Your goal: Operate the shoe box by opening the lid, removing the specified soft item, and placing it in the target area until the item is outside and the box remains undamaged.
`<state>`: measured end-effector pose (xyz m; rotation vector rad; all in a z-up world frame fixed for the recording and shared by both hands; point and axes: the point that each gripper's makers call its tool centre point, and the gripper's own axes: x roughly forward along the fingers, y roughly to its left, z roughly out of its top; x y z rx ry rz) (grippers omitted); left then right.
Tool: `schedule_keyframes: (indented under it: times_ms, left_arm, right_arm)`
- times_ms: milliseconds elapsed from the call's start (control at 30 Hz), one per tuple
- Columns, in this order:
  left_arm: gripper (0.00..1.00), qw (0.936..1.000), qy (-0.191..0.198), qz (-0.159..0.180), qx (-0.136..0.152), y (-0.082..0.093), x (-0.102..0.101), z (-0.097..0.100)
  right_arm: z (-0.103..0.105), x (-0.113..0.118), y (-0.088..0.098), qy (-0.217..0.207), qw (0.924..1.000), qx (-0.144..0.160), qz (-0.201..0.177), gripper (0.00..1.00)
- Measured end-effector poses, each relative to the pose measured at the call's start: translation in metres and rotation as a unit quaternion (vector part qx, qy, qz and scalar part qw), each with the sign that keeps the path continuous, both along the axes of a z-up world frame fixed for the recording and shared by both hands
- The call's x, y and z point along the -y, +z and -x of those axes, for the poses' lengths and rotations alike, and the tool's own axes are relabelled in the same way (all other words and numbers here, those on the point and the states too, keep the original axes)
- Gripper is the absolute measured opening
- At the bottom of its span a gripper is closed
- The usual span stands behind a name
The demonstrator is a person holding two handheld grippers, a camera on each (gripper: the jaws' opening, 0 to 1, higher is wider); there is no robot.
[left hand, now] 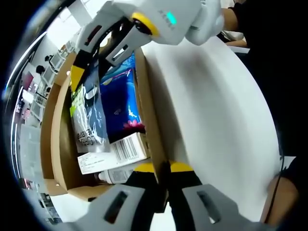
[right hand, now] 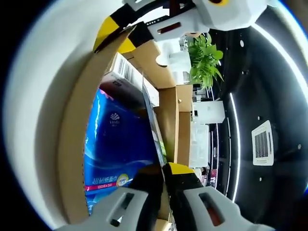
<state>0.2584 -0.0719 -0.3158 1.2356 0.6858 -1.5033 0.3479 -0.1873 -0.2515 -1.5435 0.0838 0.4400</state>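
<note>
The brown cardboard shoe box [left hand: 55, 125] lies open, its white lid [left hand: 211, 110] spread beside it. Inside are a blue tissue pack [left hand: 118, 101], a dark grey pouch [left hand: 89, 115] and a white barcoded carton [left hand: 127, 147]. My left gripper [left hand: 163, 173] is shut on the box's cardboard wall, where it meets the lid. Reaching into the box, my right gripper [left hand: 77, 77] is shut on the top edge of the pouch. In the right gripper view the right gripper [right hand: 163, 173] pinches the thin pouch [right hand: 151, 120], seen edge-on beside the blue pack [right hand: 120, 144]. The left gripper [right hand: 118, 33] holds the wall [right hand: 74, 144].
A green plant [right hand: 204, 60] stands beyond the box, under a dark ceiling with strip lights. More cardboard boxes [right hand: 183, 120] sit behind. A person's dark sleeve and arm [left hand: 284, 192] border the lid. Shelves [left hand: 33, 91] line the room's far side.
</note>
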Motion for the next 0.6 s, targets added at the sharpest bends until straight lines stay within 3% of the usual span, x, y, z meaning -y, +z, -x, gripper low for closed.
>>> schedule_keyframes:
  times_ms: [600]
  left_arm:
    - [0.05, 1.0, -0.001, 0.0, 0.0, 0.0, 0.0, 0.0]
  right_arm:
    - [0.006, 0.0, 0.026, 0.005, 0.9995, 0.031, -0.005, 0.01]
